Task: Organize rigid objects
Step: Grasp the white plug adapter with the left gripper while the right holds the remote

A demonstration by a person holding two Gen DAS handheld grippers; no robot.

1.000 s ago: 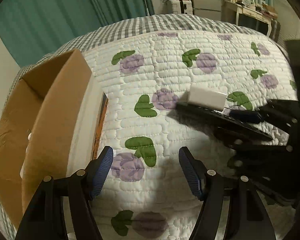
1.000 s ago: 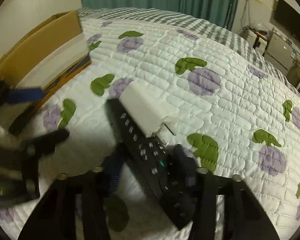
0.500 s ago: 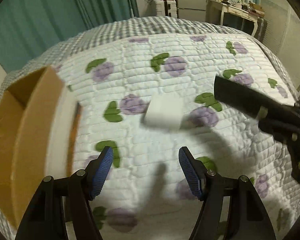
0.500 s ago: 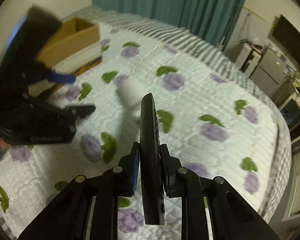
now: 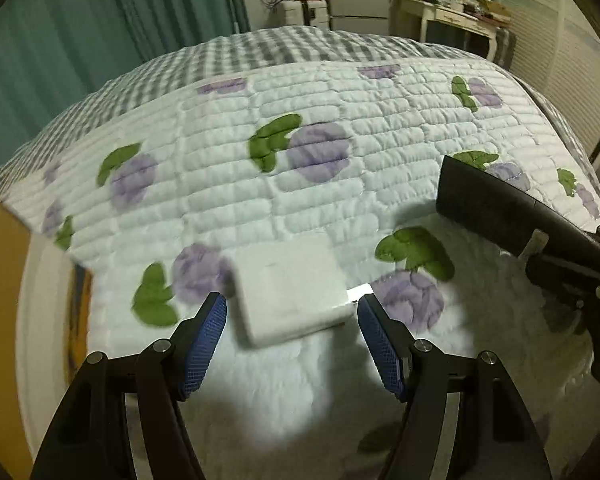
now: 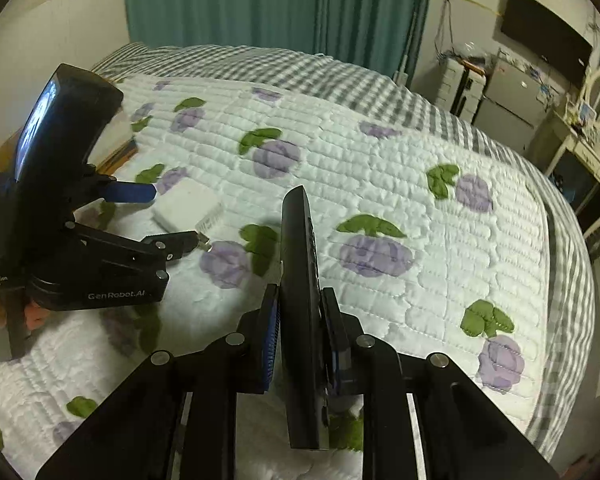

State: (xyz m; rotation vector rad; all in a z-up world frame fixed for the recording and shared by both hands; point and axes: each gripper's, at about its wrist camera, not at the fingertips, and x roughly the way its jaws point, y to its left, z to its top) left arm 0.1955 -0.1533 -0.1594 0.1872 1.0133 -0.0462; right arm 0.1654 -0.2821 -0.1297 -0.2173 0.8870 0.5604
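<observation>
Flowery quilt [image 5: 380,92] holds a white charger [image 5: 290,290] between the open left gripper [image 5: 292,344], near a cardboard box [image 5: 0,320] whose inside is hidden, while the right gripper [image 6: 300,336] squeezes a black remote [image 6: 300,280].

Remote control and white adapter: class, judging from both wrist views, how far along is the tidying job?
Done: the remote control is off the quilt, clamped edge-on in the right gripper. In hand: the open left gripper straddles the white adapter without pressing it. Left: grip the adapter, then put both away, probably in the cardboard box.
</observation>
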